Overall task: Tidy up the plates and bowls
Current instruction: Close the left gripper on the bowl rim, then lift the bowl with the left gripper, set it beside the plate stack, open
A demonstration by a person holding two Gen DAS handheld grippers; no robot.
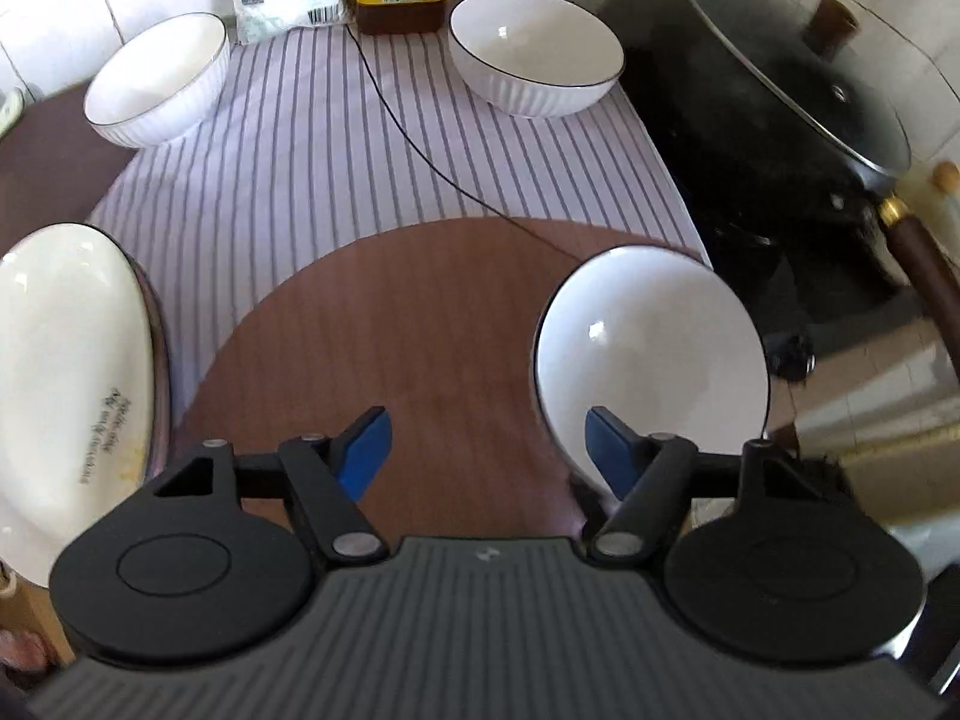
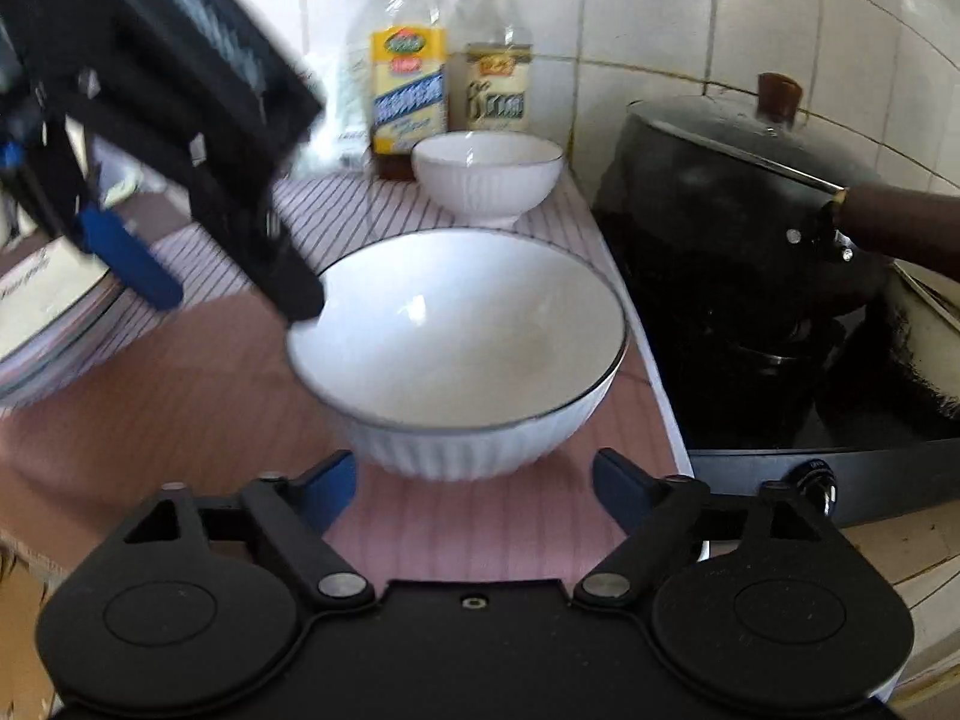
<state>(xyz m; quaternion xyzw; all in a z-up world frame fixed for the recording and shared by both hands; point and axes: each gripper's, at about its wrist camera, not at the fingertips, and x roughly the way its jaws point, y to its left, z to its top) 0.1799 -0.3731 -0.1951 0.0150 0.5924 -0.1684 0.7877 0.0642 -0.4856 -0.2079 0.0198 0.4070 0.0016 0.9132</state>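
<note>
On the worktop (image 1: pixel 420 312), big white bowl (image 2: pixel 456 348) just ahead of right gripper (image 2: pixel 474 492), jaws wide apart, left gripper (image 1: pixel 487 450) jaws apart over its rim, holding nothing

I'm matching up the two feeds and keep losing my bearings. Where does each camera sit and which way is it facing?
Left wrist: on the left gripper, looking steeply down at the counter; own open jaws show.
Right wrist: on the right gripper, facing the tiled wall; own open jaws and the left gripper show.
Shared: near bowl, far bowl, black wok.
</note>
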